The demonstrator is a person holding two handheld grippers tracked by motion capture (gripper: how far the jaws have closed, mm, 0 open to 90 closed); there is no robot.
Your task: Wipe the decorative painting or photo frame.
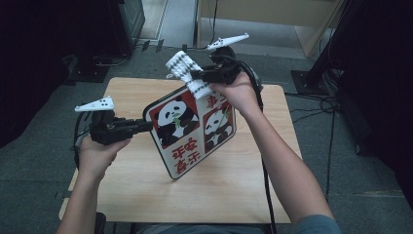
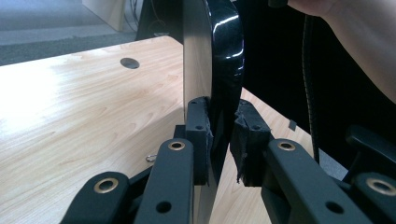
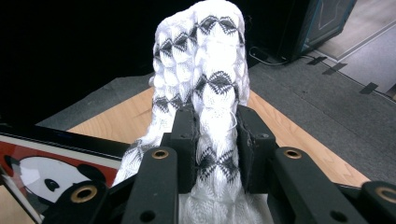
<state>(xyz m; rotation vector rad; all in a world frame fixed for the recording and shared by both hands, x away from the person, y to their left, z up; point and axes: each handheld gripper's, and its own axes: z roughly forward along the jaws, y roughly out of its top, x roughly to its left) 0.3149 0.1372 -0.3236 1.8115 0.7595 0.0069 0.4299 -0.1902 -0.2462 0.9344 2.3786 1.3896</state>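
Now the left hand-held gripper (image 1: 146, 126) is squeezing the edge of the panda tray (image 1: 192, 129), holding it tilted above the counter (image 1: 131, 180). Beside it, the right hand-held gripper (image 1: 197, 74) is pinching a white cloth (image 1: 187, 73) against the tray's top edge.

The glossy black-rimmed panda-print tray (image 1: 192, 130) is gleaming smooth, the white knitted cloth (image 3: 205, 84) is looking textured, the pale wooden table (image 1: 234, 180) is showing matt grain.

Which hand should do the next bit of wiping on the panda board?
Probably right. The right gripper is shut on the white cloth at the panda board's upper edge, while the left gripper is clamped on the board's side, holding it tilted off the table.
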